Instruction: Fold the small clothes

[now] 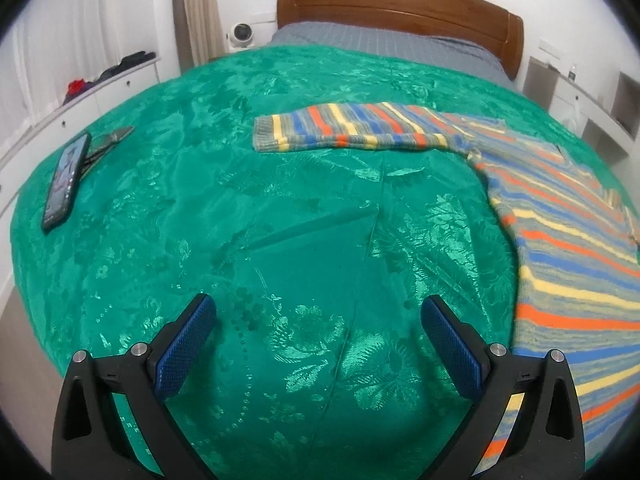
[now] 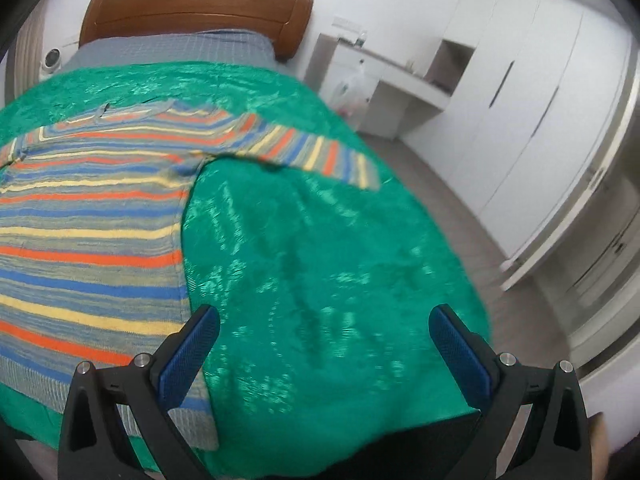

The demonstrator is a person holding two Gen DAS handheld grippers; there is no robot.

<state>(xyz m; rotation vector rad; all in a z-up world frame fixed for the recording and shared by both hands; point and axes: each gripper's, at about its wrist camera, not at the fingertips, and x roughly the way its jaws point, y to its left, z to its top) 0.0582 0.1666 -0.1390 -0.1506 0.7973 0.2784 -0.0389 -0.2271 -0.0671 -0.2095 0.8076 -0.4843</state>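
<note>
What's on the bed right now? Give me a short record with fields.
surface: green bedspread
garment: striped sweater, spread flat, both sleeves out sideways
left sleeve: lying flat
right sleeve: reaching toward the bed edge
left gripper: jaws open, empty
right gripper: jaws open, empty
other: phone near the left edge

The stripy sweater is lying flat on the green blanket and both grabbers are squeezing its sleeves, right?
Not quite. The sweater does lie flat on the green blanket, but neither grabber holds it. The left wrist view shows the left gripper open over bare blanket, and the right wrist view shows the right gripper open too.
</note>
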